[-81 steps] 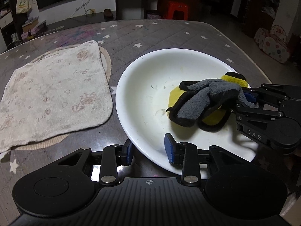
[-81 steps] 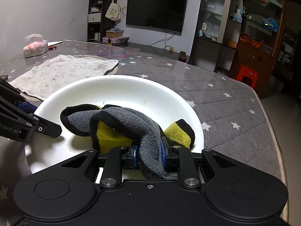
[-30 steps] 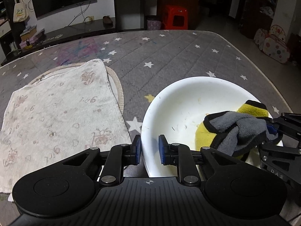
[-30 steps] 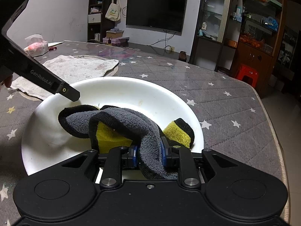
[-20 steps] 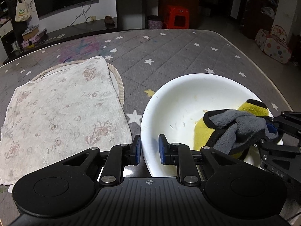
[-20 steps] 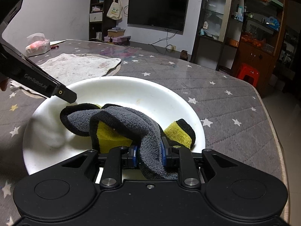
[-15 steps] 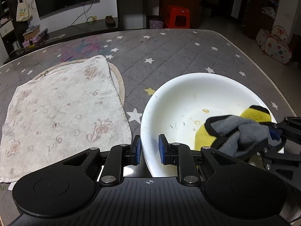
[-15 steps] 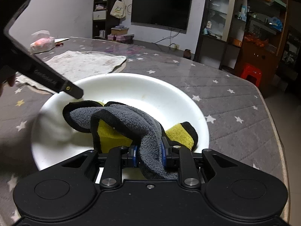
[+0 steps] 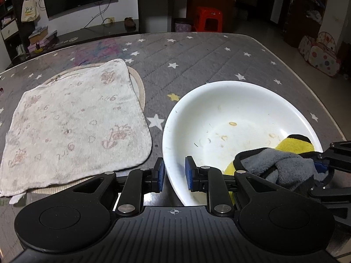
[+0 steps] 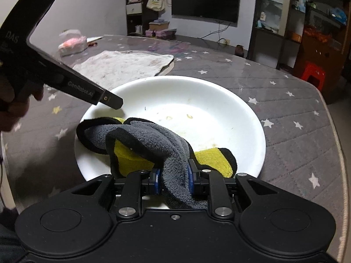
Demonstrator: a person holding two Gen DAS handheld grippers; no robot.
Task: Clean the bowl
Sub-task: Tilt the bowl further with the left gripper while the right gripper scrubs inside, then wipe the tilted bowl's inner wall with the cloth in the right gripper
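Wiping the bowl (image 9: 219, 100) is the step in hand, as I read it. Bowl sits on the star-patterned tabletop (image 9: 197, 52), just right of the flat towel (image 9: 72, 120). Left claw (image 9: 174, 173) is narrowed onto the bowl's near-left rim, one blue pad outside, one inside; it looks like a pinch, but actual contact with the rim isn't clear from this view. Right claw (image 10: 173, 180) is clamped on the grey-and-yellow cloth (image 10: 153, 140), which lies bunched in the near part of the bowl.

Crumbs and yellowish smears (image 9: 232, 123) show on the bowl floor in both views, so it's not clean.

Next move, my guess: push the cloth forward across the floor toward the smears while the left claw steadies the rim. The cloth needs downward pressure, and the bowl may slide or tip if the rim hold is loose.

Versus 2.7 s ago: the left claw was wide then, straddling the near rim; now it's closed down on the left rim and raised. The cloth has shifted from mid-bowl to the right-hand side in the left view. The right claw's grip is unchanged.
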